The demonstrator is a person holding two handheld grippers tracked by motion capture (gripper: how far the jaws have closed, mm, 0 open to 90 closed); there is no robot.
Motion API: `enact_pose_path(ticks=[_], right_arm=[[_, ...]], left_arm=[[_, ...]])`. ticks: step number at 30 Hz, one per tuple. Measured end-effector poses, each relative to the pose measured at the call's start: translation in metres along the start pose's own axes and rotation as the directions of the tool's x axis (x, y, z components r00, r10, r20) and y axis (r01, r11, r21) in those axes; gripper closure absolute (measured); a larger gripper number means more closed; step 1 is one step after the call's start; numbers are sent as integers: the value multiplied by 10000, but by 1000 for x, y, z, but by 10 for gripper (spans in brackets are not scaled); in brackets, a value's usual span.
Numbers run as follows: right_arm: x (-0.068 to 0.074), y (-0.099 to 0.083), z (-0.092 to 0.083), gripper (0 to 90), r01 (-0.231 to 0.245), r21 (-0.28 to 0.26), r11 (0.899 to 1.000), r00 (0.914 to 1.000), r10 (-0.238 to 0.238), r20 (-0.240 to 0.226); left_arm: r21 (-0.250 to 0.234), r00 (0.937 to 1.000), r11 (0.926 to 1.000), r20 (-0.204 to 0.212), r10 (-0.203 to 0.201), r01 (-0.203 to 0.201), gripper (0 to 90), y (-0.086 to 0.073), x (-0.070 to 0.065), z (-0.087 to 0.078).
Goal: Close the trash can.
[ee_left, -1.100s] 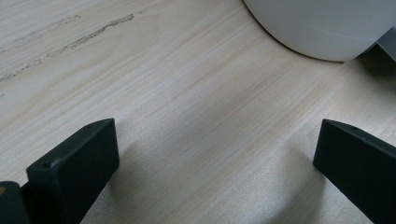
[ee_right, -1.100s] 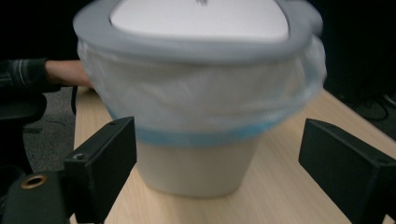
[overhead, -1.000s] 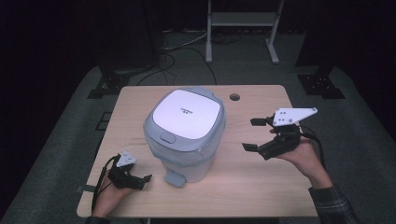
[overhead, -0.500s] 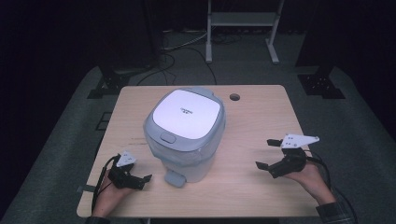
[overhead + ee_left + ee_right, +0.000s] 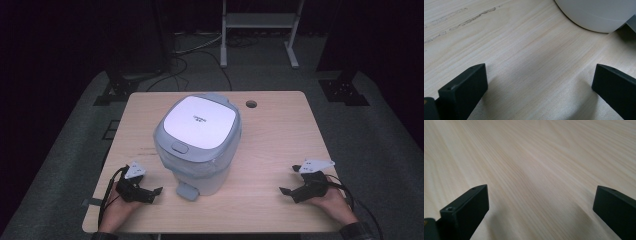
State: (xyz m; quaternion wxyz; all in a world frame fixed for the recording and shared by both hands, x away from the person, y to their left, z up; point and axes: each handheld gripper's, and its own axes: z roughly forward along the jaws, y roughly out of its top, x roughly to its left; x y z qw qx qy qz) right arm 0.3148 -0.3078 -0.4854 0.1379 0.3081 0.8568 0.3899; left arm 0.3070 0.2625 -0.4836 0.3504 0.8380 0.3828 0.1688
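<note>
The right gripper [image 5: 291, 181] has its two black fingers [image 5: 465, 211] spread wide with nothing between them but bare wood; its jaws have just been opening to that full spread. It lies low over the near right part of the bench, cupped in the person's right hand [image 5: 336, 200], fingers pointing left across the surface, its grey three-cornered plate on top.

The left gripper [image 5: 154, 194] is likewise wide open and empty, its black fingers [image 5: 464, 86] apart above the plain grain. It sits at the near left part of the bench in the person's left hand [image 5: 117, 205], fingers pointing right, a black cable looping off behind it.

Just ahead of the left gripper's fingers stands the tall pale grey-blue plastic bin with a white rounded-square lid [image 5: 200, 122], lid closed, a small grey foot pedal [image 5: 188, 191] jutting from its base toward the person. Its white rounded base [image 5: 596, 15] shows near but apart from the left fingers. The bin stands around the middle of the light wooden bench [image 5: 270, 145], well apart from the right gripper.
</note>
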Motion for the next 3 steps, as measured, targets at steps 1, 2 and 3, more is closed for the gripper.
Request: enact_pose_path(ticks=[1, 2, 3], right_arm=[[-1, -1, 1, 0, 2, 100, 9999, 10000, -3, 35], [-2, -1, 1, 0, -70, 174, 9998, 10000, 69, 40], [-2, 0, 1, 0, -95, 168, 9998, 9999, 94, 65]], left_arm=[[-1, 10000, 10000, 1, -4, 4, 0, 0, 0, 0], [11, 10000, 10000, 8, -5, 5, 0, 0, 0, 0], [12, 10000, 10000, 6, -3, 3, 0, 0, 0, 0]])
